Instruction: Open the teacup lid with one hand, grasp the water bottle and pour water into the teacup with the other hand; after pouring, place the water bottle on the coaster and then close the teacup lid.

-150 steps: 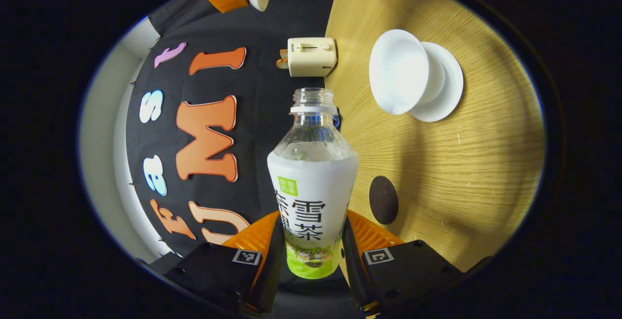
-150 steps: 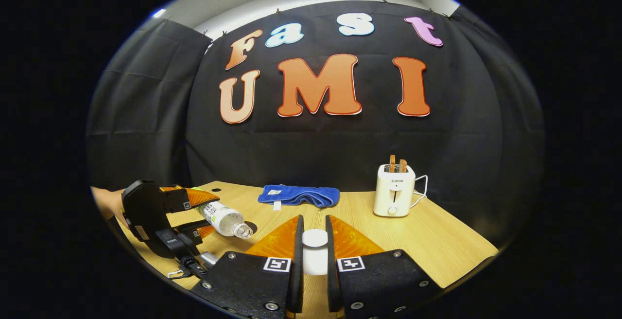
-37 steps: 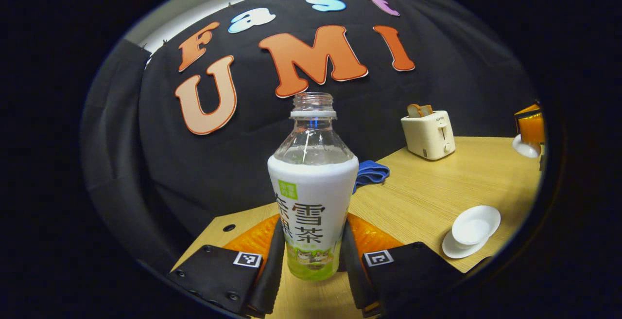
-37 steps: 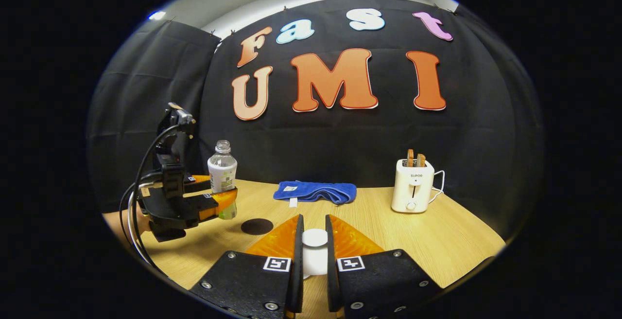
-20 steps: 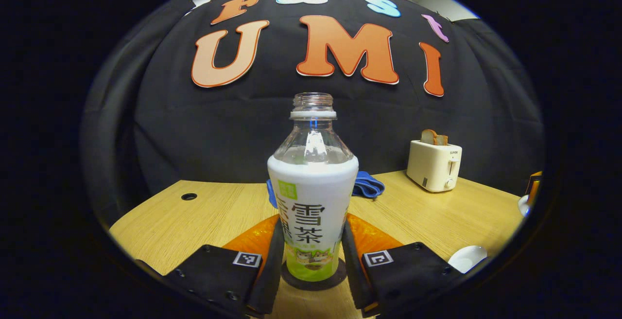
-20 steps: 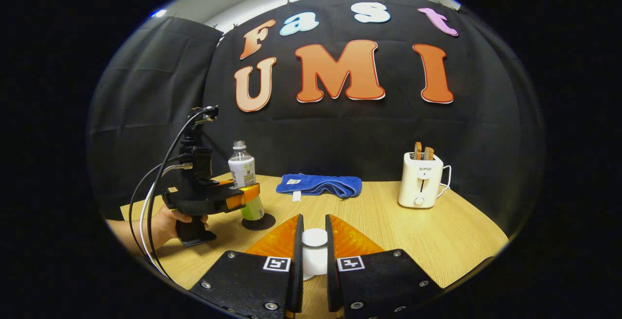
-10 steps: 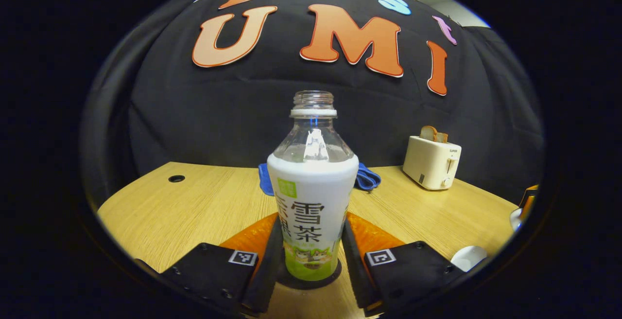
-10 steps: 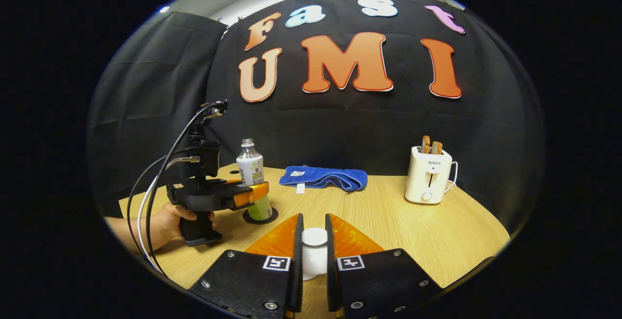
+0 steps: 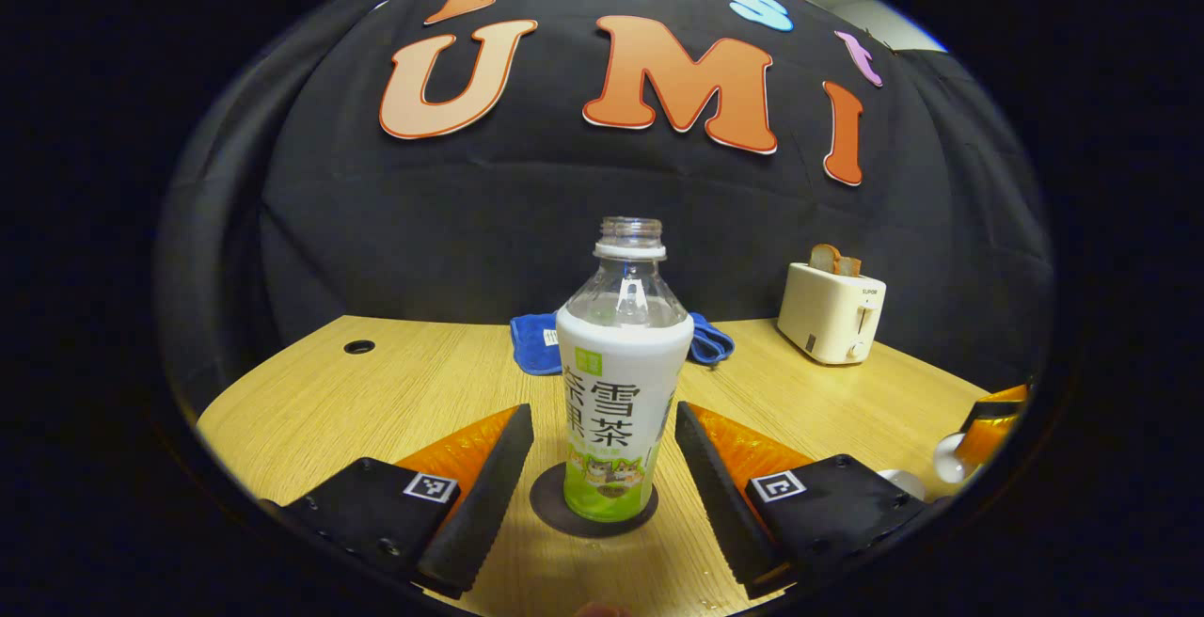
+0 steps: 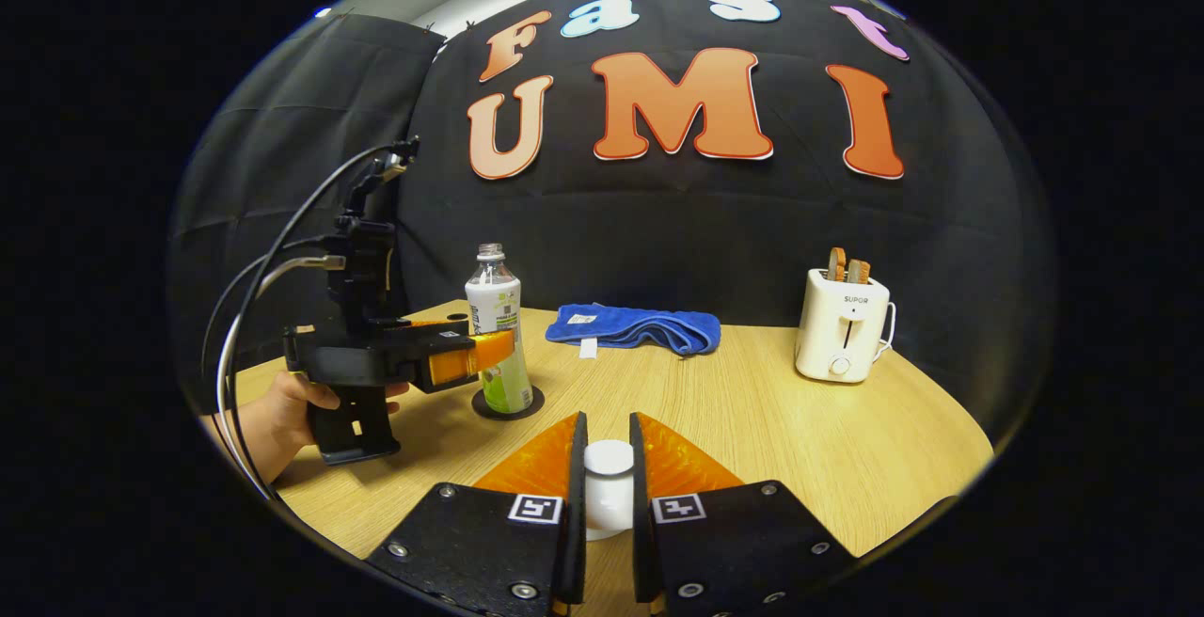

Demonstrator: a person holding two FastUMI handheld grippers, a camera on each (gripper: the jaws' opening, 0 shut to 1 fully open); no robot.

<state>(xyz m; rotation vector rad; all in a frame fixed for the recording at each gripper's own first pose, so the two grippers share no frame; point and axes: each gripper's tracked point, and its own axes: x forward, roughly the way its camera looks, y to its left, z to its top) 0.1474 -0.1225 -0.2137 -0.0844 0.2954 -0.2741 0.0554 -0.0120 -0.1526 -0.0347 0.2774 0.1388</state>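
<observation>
Wooden table [image 9: 376, 401] carries it all: left gripper [image 9: 602, 476] fingers spread either side of the uncapped clear plastic water bottle [image 9: 621, 382], upright on the round dark coaster [image 9: 555, 514]; right gripper [image 10: 603, 485] fingers pinch the white teacup lid [image 10: 609, 490].

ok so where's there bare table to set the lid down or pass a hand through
Bare wood lies between the blue towel, the toaster and the right gripper, which is shut on the lid. It is crowded around the water bottle on its coaster, where the open left gripper flanks it.
</observation>
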